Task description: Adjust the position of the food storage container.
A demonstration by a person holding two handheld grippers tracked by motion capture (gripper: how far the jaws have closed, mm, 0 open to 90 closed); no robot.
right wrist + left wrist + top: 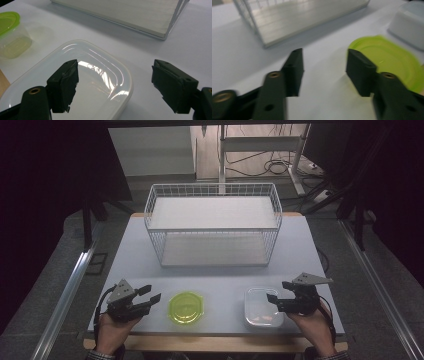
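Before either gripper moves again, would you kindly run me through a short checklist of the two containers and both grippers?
1. Left gripper open with nothing between the jaws: ok.
2. Right gripper open, nothing gripped: ok; one jaw hangs over the clear white-lidded container, the other beside it over the table.
3. Green-lidded container upright with its lid on: ok.
4. Left gripper lined up on the green-lidded container: not ok; it lies off to one side of the jaws.
5. Wire basket empty and unobstructed: ok.
6. Lids fully sealed: cannot tell.
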